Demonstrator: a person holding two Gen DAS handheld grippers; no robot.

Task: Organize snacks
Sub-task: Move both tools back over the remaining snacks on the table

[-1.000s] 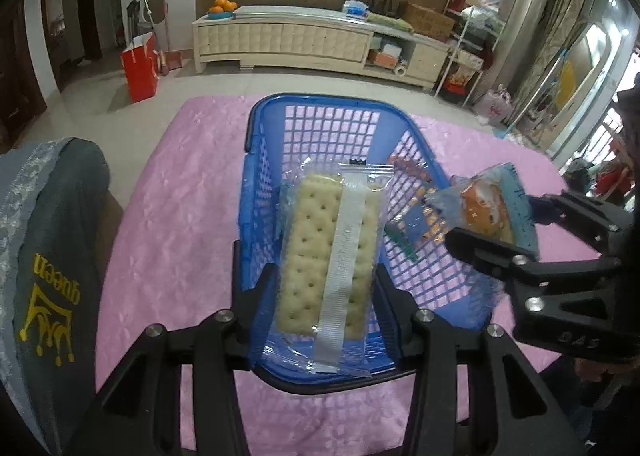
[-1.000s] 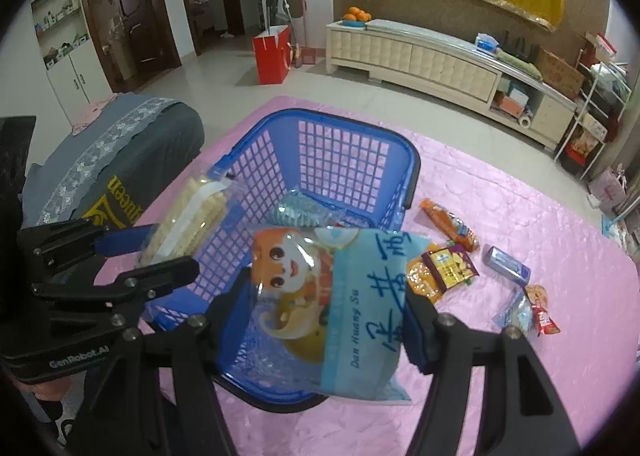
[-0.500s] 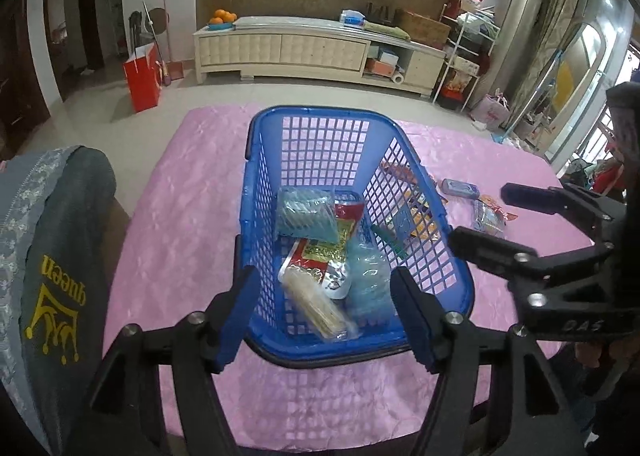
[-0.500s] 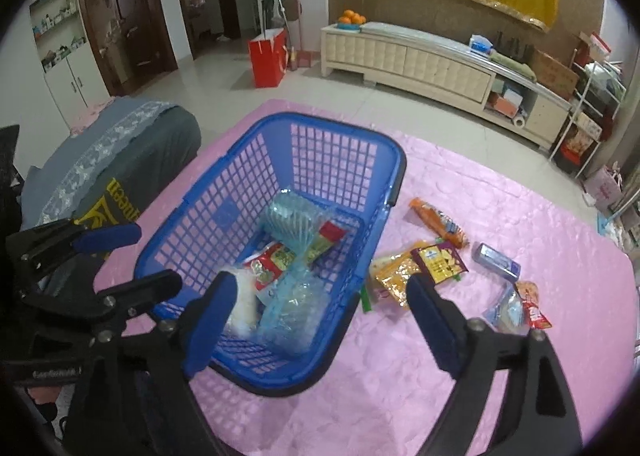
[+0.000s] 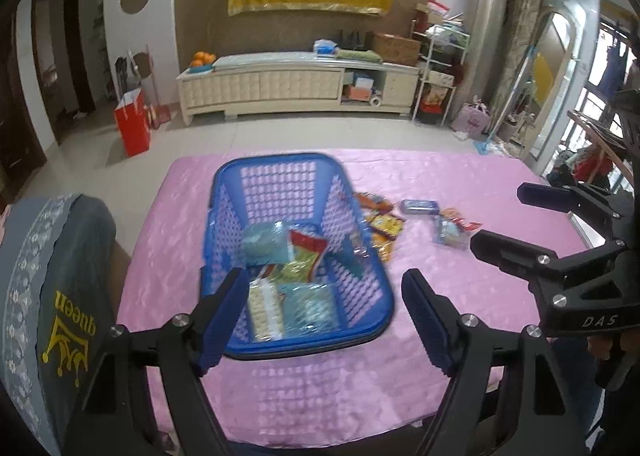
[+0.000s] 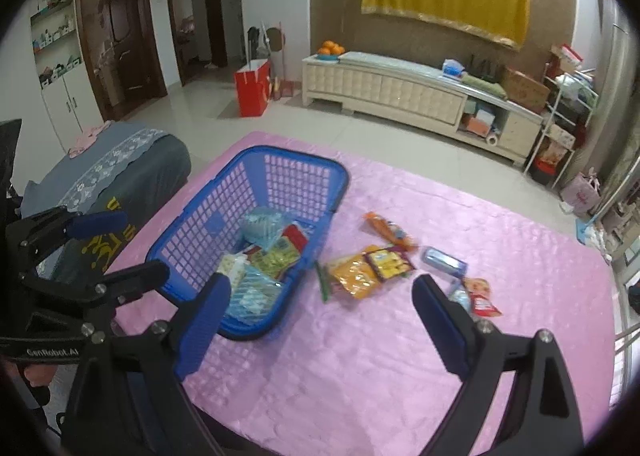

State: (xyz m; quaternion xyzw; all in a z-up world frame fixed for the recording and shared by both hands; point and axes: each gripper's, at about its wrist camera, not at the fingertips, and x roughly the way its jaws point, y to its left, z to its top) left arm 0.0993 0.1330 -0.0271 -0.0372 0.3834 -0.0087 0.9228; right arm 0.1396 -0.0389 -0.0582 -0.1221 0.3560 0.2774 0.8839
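Observation:
A blue plastic basket (image 5: 372, 320) (image 6: 192, 224) stands on the pink tablecloth and holds several snack packets. Among them, near its front wall, are a cracker pack (image 5: 264, 310) (image 6: 232, 266) and a clear blue bag (image 5: 310, 306) (image 6: 252, 296). My left gripper (image 5: 322, 316) (image 6: 142, 244) hovers above and in front of the basket, its jaws opening with nothing between them. My right gripper (image 6: 320, 296) (image 5: 497, 217) hangs to the basket's right over the cloth, jaws also opening and empty. Loose snacks lie right of the basket: orange packets (image 6: 352, 276), an orange stick (image 6: 390, 232), a small blue pack (image 6: 444, 262).
A small red packet (image 6: 482, 296) lies beside the right gripper's right finger. A chair with a grey cover (image 5: 52, 296) stands against the table's left side. The table's near edge (image 5: 320, 440) runs just below the grippers. Bare pink cloth (image 6: 360, 376) lies before the loose snacks.
The left gripper let go of the cracker pack and the right let go of the blue bag; both now lie in the basket. Both grippers opened wider and drew back and up.

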